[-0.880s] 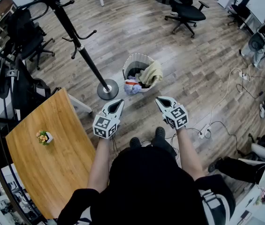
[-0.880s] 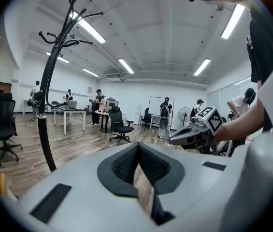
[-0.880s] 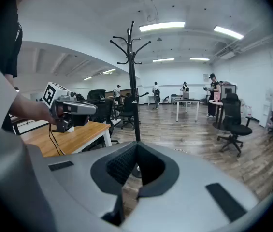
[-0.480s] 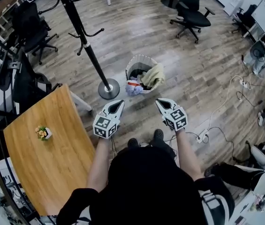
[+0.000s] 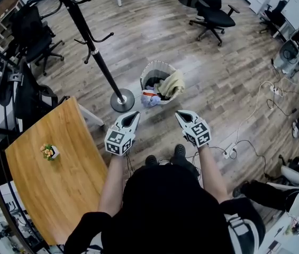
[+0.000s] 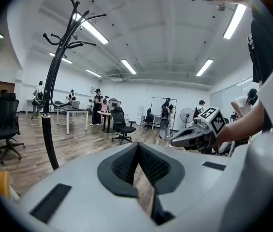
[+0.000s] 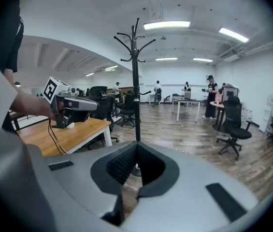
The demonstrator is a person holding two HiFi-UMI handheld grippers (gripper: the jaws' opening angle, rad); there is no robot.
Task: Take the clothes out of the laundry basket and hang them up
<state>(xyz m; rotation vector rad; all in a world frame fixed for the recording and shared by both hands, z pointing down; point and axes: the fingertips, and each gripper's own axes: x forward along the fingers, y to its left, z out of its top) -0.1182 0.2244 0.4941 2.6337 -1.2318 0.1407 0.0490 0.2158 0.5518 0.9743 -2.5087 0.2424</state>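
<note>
A pale woven laundry basket point(image 5: 153, 67) stands on the wood floor ahead of me, filled with clothes: a yellowish garment point(image 5: 171, 83) drapes over its right rim and a blue-white one point(image 5: 149, 97) hangs over the near rim. A black coat stand point(image 5: 92, 52) rises just left of it, also in the left gripper view point(image 6: 50, 105) and the right gripper view point(image 7: 136, 76). My left gripper point(image 5: 133, 115) and right gripper point(image 5: 181, 114) hover side by side short of the basket, both shut with nothing between the jaws.
A wooden table point(image 5: 59, 179) with a small flower pot point(image 5: 49, 153) lies at my left. Black office chairs point(image 5: 213, 15) stand farther off, and cables with a power strip point(image 5: 227, 151) trail on the floor at right. People stand at desks far back.
Only the head view has shifted a little; the basket and coat stand drift slightly in the picture. Both grippers stay in the same pose, still shut.
</note>
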